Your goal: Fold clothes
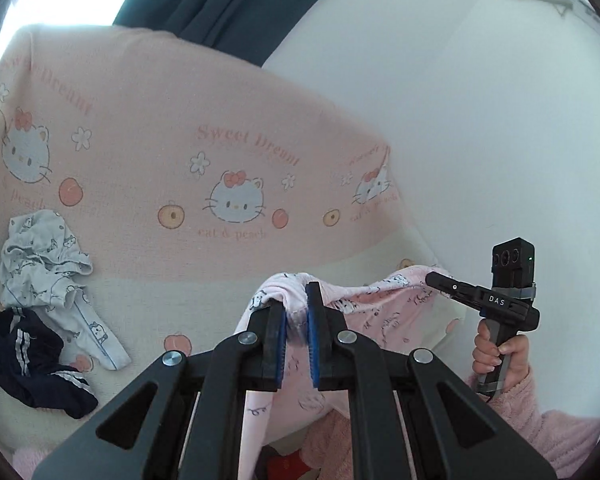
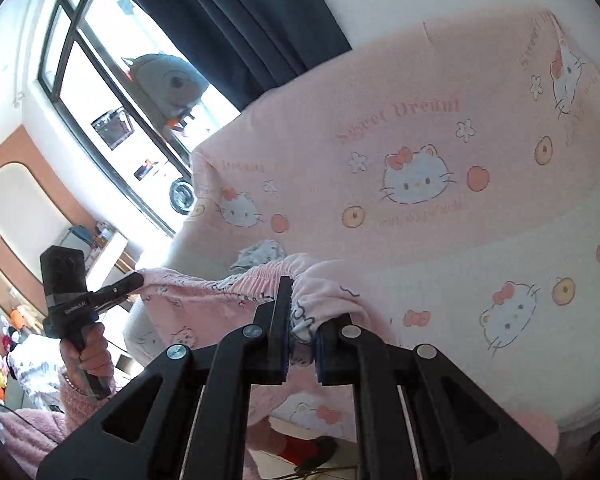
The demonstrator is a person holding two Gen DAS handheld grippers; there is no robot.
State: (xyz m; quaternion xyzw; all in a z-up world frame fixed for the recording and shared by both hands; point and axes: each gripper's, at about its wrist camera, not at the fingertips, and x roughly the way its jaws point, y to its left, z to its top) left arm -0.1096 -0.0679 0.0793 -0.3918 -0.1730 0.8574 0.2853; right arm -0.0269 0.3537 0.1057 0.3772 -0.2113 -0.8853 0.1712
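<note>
The left gripper (image 1: 296, 300) has its jaws clenched on one end of the gathered waistband of the pink printed pants (image 1: 384, 304); the right gripper (image 2: 304, 312) pinches the other end, so the garment hangs stretched between them above the sofa cover (image 1: 148, 152) with its cat-and-peach print. On the seat to the left lie a crumpled white printed garment (image 1: 48, 264) and navy striped pants (image 1: 32, 364), touching each other.
</note>
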